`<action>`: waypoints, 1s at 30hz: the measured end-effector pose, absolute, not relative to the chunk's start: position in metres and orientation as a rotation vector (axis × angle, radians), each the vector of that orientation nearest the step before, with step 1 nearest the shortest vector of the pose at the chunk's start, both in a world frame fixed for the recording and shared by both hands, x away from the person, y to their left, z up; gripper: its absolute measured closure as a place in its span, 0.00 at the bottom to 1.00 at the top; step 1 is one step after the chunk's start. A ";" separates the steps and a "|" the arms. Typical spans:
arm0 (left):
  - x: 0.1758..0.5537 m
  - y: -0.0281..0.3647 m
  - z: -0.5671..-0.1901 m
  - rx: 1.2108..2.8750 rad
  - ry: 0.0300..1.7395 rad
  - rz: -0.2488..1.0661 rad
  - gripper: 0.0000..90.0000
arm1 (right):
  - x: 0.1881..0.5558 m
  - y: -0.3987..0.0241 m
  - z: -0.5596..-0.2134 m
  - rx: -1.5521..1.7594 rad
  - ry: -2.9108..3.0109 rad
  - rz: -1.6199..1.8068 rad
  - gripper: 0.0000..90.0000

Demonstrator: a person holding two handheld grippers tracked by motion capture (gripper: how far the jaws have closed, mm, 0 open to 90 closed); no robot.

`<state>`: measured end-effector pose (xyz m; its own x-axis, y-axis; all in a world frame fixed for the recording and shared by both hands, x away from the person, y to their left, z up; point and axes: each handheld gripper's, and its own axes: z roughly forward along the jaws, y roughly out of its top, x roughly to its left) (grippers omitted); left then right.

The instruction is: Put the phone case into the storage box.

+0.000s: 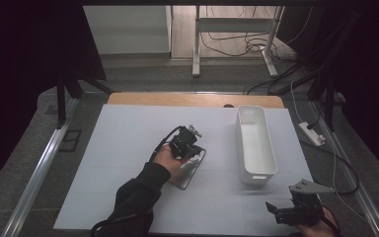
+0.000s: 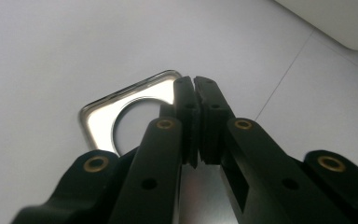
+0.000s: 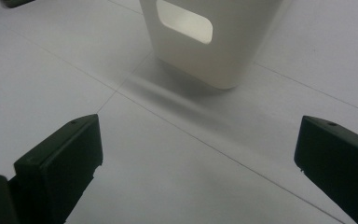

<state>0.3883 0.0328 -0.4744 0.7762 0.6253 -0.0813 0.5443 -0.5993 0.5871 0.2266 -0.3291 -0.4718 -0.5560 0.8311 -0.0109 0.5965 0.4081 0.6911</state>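
While the left hand-held gripper (image 2: 193, 86) pinches the near edge of the metal plate (image 2: 121, 105) lying mid-bench, left of the white bin (image 1: 255, 143), the lift seems begun; next, carry it binward; right hand-held gripper (image 3: 198, 154) waits open.

No readable text, labels, brands, numbers or signs anywhere: none on the white rectangular plastic bin (image 1: 256, 148), none on the shiny square metal tray (image 2: 126, 100), none on the white desk (image 1: 128, 133).
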 end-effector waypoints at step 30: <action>0.383 0.096 -0.472 2.337 1.037 0.190 0.00 | 0.227 -0.328 -0.472 1.234 2.326 0.908 0.01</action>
